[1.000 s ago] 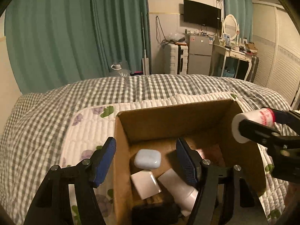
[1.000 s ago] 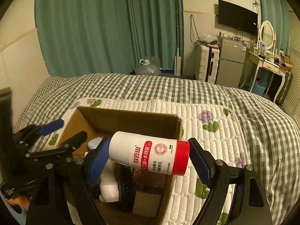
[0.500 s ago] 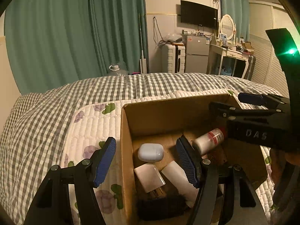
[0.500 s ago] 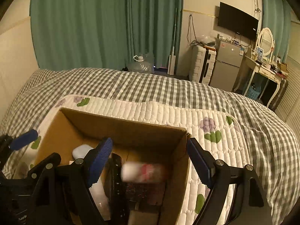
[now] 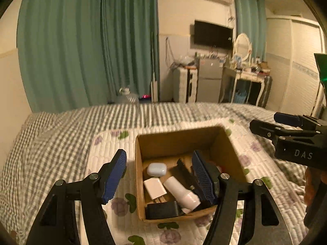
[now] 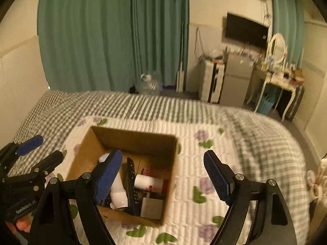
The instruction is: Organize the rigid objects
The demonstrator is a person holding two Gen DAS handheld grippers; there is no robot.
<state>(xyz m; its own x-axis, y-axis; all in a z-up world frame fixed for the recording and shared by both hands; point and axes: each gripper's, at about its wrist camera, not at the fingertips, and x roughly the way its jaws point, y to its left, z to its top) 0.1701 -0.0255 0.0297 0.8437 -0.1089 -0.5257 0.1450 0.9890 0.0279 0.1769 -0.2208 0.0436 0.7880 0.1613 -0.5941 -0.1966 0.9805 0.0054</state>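
I'm over the cardboard box [image 6: 130, 140] w/ both tools, and it looks like the drop step for the red-capped bottle [image 6: 151, 182] is done: it lies on its side inside the box, toward the box's right wall, not touching either tool. My right gripper [image 6: 163, 173] is spread wide w/ nothing btwn the blue pads, hanging above the box's right wall. My left gripper [image 5: 158, 173] is spread wide too, empty, straddling the box's left wall, one pad outside the box and one over its contents.

The bottle is a white cylinder w/ a red cap and red print, blurred here so I can't read the label. It rests beside the black remote [image 6: 131, 185], which leans on edge in the middle of the box. Left of the remote lies a white tube [image 5: 181, 192]; further in that half I see a white earbud case [image 5: 156, 169], a white charger block [image 5: 154, 188] and a dark flat item [image 5: 162, 209] at the box's near wall.

Next move, my guess: find whatever rigid item is left outside the box. Nothing obvious lies on the quilted pad [image 6: 206, 143] around the box, so I can't tell if anything remains. Bed edge right of the box shows small pale things, too blurred to ID.
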